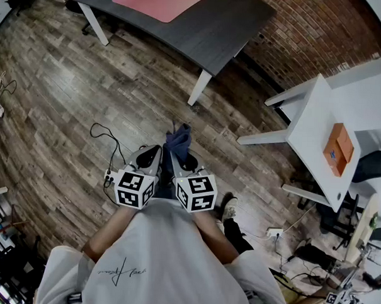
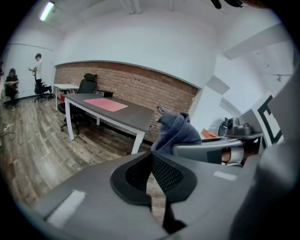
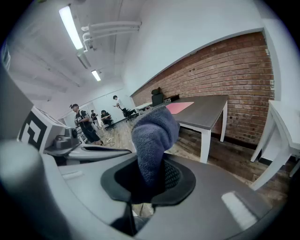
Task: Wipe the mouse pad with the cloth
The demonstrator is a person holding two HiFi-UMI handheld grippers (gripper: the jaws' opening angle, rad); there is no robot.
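A pink mouse pad [image 1: 160, 1] lies on a dark grey table [image 1: 227, 30] at the top of the head view, far from both grippers. My right gripper [image 1: 182, 159] is shut on a blue-grey cloth [image 1: 178, 141], which sticks up from its jaws [image 3: 152, 140]. My left gripper [image 1: 150, 158] is held right beside it, its jaws shut with nothing between them [image 2: 151, 173]. From the left gripper view the cloth [image 2: 177, 132] shows at the right and the mouse pad [image 2: 105, 104] on the table [image 2: 126, 115] ahead.
A white table [image 1: 333, 123] with an orange box [image 1: 338, 148] stands at the right. Cables and a power strip [image 1: 109, 175] lie on the wooden floor. A brick wall [image 1: 315, 31] runs behind the dark table. People [image 3: 83, 123] and office chairs stand far off.
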